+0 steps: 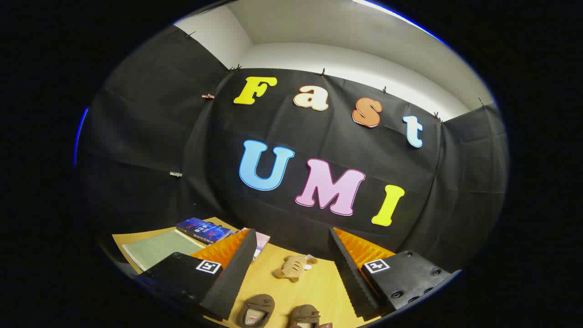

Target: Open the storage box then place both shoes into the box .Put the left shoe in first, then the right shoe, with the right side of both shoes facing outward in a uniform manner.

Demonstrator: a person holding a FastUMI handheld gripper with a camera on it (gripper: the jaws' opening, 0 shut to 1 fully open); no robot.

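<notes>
Two brown shoes (280,314), partly cut off, lie between wide-apart jaws.

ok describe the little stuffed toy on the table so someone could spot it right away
Start at the wooden table below the black cloth wall. Between the open gripper fingers, beyond the two brown shoes, lies a small tan stuffed toy. It is the only soft, animal-shaped thing; the books beside it are flat.
</notes>
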